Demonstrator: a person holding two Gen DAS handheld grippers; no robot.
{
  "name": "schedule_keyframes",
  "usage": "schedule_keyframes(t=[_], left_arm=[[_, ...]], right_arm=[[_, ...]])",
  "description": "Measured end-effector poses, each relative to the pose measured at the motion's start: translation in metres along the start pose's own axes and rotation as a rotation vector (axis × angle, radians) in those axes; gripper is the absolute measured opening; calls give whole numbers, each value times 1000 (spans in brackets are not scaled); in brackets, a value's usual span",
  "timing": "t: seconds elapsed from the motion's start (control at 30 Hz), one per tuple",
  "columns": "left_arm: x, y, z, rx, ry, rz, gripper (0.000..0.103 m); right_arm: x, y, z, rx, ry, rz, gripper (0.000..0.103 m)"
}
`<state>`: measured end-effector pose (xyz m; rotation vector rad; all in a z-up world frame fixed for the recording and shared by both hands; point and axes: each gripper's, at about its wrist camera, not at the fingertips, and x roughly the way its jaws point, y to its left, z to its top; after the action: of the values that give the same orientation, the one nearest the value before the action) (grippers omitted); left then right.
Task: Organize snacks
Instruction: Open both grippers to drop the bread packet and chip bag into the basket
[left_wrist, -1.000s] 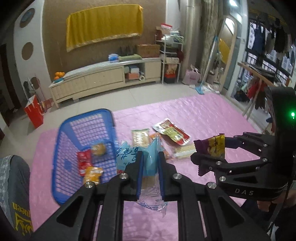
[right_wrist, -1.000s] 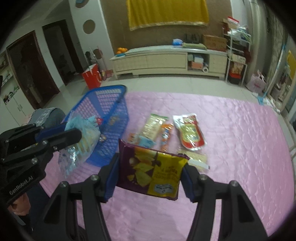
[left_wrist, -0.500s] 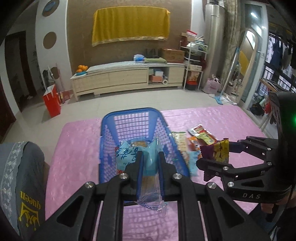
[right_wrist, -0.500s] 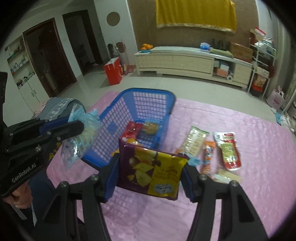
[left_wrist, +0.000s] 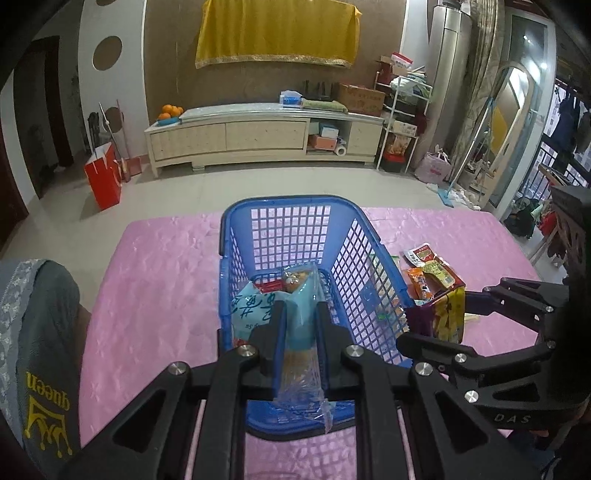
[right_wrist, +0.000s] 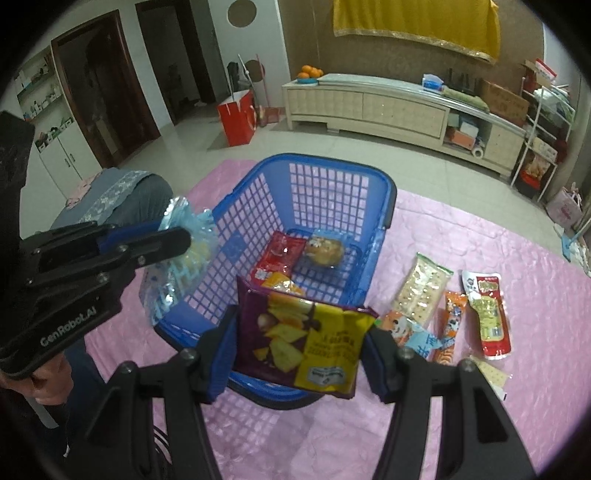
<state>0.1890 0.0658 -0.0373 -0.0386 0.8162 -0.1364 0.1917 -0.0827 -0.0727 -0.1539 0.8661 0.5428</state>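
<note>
At the left edge of the right wrist view, the left gripper (right_wrist: 177, 240) was clamped on a light blue transparent plastic snack bag (right_wrist: 173, 273), its jaws closed almost fully on the thin film; the bag hung against the outside of the left wall of the blue plastic lattice basket (right_wrist: 258, 192). In the left wrist view the same left gripper (left_wrist: 298, 321) appeared at lower centre, with the bag (left_wrist: 258, 306) standing between the fingers above the near end of the basket (left_wrist: 288, 206). Inside the basket, at frame centre of the right wrist view, lay a red snack packet (right_wrist: 277, 253), a clear-wrapped round bun (right_wrist: 327, 251) beside it, and a small orange packet (right_wrist: 280, 284) nearer the camera. Below these, at lower centre, the right gripper (right_wrist: 299, 347) held a purple and yellow chip bag (right_wrist: 303, 339) by its two side edges, jaws spread wide to the bag's width, over the near rim of the basket. To the right, on the pink quilted cover (right_wrist: 461, 229), lay a pale cracker packet (right_wrist: 423, 288), an orange sausage stick (right_wrist: 452, 314), a blue and orange wrapper (right_wrist: 413, 334) and, farthest right, a red and white pouch (right_wrist: 487, 315), all just beside one another and apart from the basket.
</note>
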Motion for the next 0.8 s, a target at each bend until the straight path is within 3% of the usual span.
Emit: schedule_keyframes(t=[0.23,0.37,0.4,0.8], left_arm=[[21,-4,-7,14,33,36,19],[16,-3,-7,10,41,42,55],[12,-4,-7,20,30,39,58],[-23,7,-13,31,-2,65,67]], right_arm=[[1,-7,-1,7,13,-16,64],[-4,-13,-3,18,8,-21,64],[-7,-14,-4,21,6,-21,64],[-19,-8,-1,3,-18,-10,64]])
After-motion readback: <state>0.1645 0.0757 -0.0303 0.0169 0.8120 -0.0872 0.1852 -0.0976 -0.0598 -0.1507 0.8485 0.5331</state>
